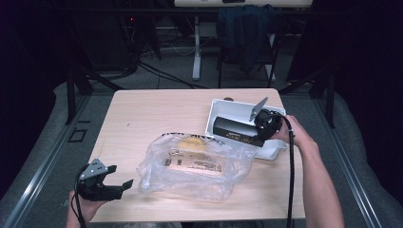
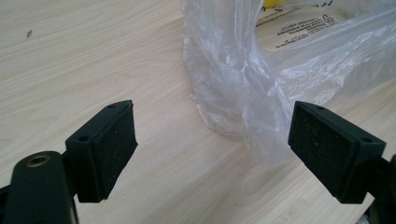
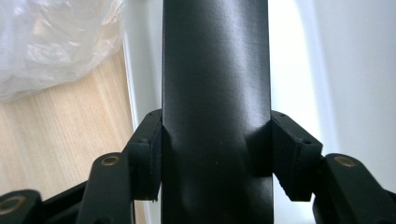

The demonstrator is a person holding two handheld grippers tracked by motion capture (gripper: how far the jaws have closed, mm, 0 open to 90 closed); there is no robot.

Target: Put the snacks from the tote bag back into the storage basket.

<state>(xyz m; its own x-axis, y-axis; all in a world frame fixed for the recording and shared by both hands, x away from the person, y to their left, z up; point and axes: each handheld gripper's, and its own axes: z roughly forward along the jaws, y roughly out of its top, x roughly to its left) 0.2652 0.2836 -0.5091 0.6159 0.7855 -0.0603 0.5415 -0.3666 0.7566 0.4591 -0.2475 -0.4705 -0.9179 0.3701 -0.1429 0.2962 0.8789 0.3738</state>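
Observation:
A long black box is clamped in my right gripper, which is shut on it above a white tray at the table's right. In the right gripper view the black box runs up between the pads, over the white tray. A crumpled clear plastic bag lies mid-table with a tan packet and something yellow inside. My left gripper stands open at the table's near left corner, short of the bag; nothing is between its pads.
The light wooden table has bare room at its left and back. A chair draped with dark cloth stands behind the table on the floor, beside a white table leg.

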